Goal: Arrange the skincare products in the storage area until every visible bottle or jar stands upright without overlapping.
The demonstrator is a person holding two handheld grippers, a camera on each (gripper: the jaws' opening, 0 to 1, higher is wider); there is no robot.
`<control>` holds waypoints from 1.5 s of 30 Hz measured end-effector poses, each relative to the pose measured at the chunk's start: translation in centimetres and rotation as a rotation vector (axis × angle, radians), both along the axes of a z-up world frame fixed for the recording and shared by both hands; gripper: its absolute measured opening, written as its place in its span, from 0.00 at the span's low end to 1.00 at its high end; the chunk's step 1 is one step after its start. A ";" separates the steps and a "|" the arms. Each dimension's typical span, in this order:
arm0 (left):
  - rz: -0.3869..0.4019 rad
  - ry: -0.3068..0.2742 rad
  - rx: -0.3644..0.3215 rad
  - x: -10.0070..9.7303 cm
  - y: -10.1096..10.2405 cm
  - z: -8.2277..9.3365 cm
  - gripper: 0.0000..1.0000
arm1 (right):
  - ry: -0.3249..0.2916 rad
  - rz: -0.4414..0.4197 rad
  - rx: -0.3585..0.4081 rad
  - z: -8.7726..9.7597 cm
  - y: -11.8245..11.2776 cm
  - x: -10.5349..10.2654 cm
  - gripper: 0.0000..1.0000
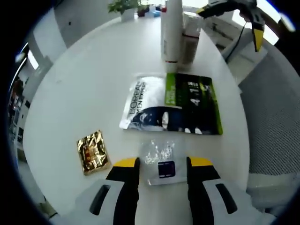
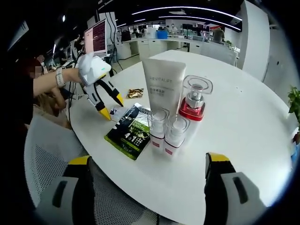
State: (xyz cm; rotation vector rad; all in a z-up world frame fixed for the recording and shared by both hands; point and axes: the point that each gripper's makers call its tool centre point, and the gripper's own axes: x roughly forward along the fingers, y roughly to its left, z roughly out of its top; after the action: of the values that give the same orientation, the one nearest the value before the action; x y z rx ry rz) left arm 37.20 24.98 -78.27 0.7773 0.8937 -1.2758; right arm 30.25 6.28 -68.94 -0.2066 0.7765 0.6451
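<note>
Hovering over a small sachet while the bottles stand grouped

Standing together on the round white worktop (image 2: 243,140), the skincare items form a tight upright cluster: a tall white tube (image 2: 163,86), a clear-capped pump bottle (image 2: 193,101) with a red collar to its right, and two small clear-topped bottles (image 2: 166,129) just in front. They touch or nearly touch, yet none lies over another, so that group looks settled.

Left of the cluster lie the flat items: a black, white and green sachet pack (image 1: 171,104), a gold foil packet (image 1: 93,151) and a small clear sachet (image 1: 160,164) with a dark label.

The left gripper (image 1: 163,165) hangs over that clear sachet with its jaws parted around it and holding nothing. I judge it is lining up to pick the sachet and move it clear of the bottles, probably because loose flat items crowd the storage spot.

The right gripper (image 2: 147,164) waits on the near side of the bottles, jaws spread wide and empty, seemingly ready to steady them if they wobble.
</note>
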 end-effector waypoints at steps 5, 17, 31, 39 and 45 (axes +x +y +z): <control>-0.019 0.027 -0.026 -1.3 -0.5 0.1 0.37 | 0.002 0.009 -0.006 -0.2 0.2 0.0 1.00; -0.085 0.001 0.005 -2.7 -0.4 0.0 0.37 | 0.004 0.005 -0.007 -0.3 0.3 -0.2 1.00; -0.151 -0.016 0.000 -4.1 -0.7 -0.1 0.37 | 0.008 0.009 -0.006 -0.6 0.3 -0.3 1.00; -0.167 -0.009 0.004 -4.8 -0.9 -0.2 0.37 | 0.006 0.007 -0.005 -0.6 0.2 -0.4 1.00; -0.150 -0.006 -0.010 -4.8 -0.8 -0.2 0.37 | 0.012 0.011 -0.007 -0.8 0.2 -0.6 1.00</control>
State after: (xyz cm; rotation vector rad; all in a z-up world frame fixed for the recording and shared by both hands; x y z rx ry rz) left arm 32.36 24.15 -78.45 0.8526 0.8353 -1.4078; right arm 29.62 6.49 -69.71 -0.2141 0.7897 0.6544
